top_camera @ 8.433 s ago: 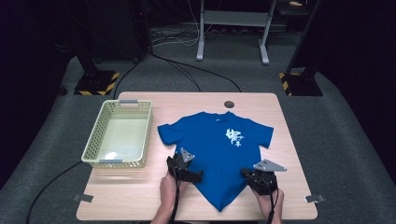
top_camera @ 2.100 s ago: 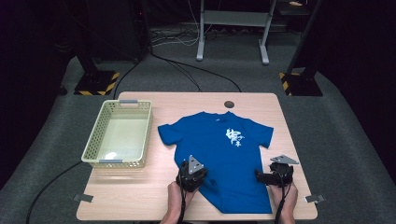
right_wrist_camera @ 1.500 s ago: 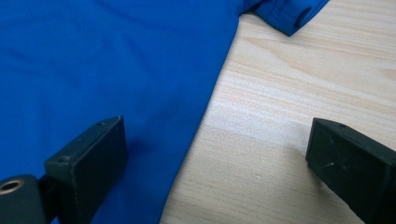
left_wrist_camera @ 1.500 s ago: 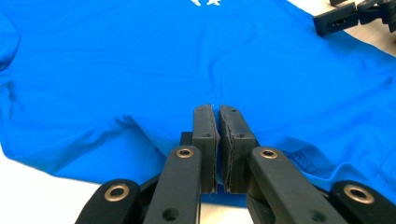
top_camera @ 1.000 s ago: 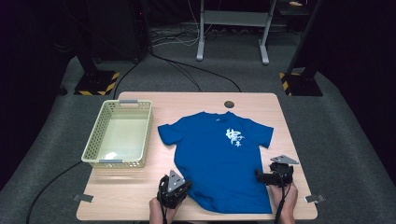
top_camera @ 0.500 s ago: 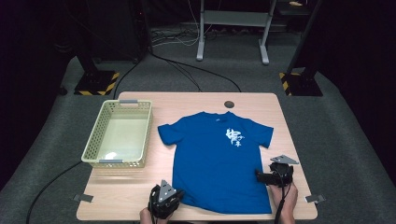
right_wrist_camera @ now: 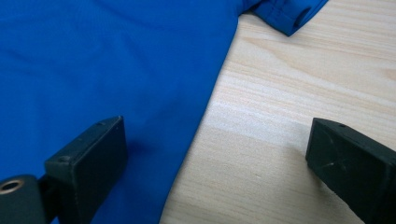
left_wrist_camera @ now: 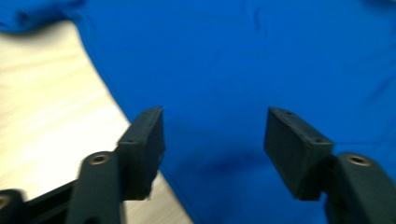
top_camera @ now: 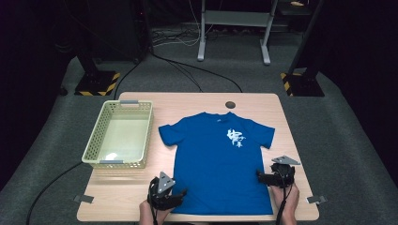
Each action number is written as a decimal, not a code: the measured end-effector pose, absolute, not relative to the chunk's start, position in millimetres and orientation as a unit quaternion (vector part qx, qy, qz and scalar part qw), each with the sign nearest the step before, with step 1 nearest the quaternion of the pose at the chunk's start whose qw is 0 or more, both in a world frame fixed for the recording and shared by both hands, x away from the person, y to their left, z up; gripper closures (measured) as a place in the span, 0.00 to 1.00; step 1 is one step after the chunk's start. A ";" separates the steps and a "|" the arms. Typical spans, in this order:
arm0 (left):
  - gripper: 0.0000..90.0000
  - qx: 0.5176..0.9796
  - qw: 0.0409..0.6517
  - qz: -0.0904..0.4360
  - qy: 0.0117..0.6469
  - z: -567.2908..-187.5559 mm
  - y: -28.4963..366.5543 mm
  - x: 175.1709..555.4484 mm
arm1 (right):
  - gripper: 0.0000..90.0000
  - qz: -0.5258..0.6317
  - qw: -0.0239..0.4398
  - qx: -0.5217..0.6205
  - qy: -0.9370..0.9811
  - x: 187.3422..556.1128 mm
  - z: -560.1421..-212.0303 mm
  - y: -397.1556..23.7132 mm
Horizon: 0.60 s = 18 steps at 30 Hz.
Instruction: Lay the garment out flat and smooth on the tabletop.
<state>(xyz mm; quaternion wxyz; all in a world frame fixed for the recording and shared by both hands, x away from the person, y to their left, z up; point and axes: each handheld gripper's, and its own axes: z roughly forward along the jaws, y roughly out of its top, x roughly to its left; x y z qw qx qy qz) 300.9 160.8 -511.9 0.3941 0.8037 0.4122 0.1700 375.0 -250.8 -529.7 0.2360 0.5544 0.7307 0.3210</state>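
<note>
Two spread grippers, left (left_wrist_camera: 212,154), right (right_wrist_camera: 219,177), at shirt (top_camera: 220,164) edges; basket (top_camera: 119,136) in high view.

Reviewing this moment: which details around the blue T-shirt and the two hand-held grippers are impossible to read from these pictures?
- White print on the blue T-shirt, high view: too small to read.
- Left hand-held gripper, high view: its body hides the jaws; its own view is motion-blurred.
- Shirt's lower left hem, high view: covered by that gripper.
- Basket interior, high view: glare on its floor.
- Sleeve cuff, right gripper view: cut off by the top edge.
</note>
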 end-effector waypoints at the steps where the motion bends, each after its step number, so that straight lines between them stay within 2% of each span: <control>1: 0.38 0.811 0.386 0.166 0.407 -518.0 158.3 303.5 | 0.05 0.321 0.236 0.554 0.731 375.0 -529.7 -250.8; 4: 0.33 0.816 0.380 0.172 0.400 -528.9 159.8 300.7 | 0.05 0.321 0.236 0.555 0.730 374.7 -529.6 -251.4; 6: 0.32 0.817 0.378 0.178 0.397 -529.5 163.3 297.1 | 0.05 0.321 0.235 0.555 0.730 374.0 -529.6 -252.2; 9: 0.19 0.819 0.373 0.178 0.398 -530.2 168.8 296.2 | 0.04 0.325 0.231 0.549 0.735 372.1 -529.5 -254.8; 10: 0.17 0.814 0.382 0.180 0.399 -530.1 171.8 295.7 | 0.03 0.326 0.230 0.547 0.736 371.6 -529.5 -255.7; 15: 0.11 0.796 0.397 0.161 0.427 -531.0 180.5 299.9 | 0.02 0.342 0.217 0.550 0.731 371.4 -529.2 -259.3; 18: 0.09 0.788 0.405 0.167 0.432 -531.2 181.3 298.2 | 0.02 0.341 0.216 0.546 0.734 371.6 -529.2 -258.9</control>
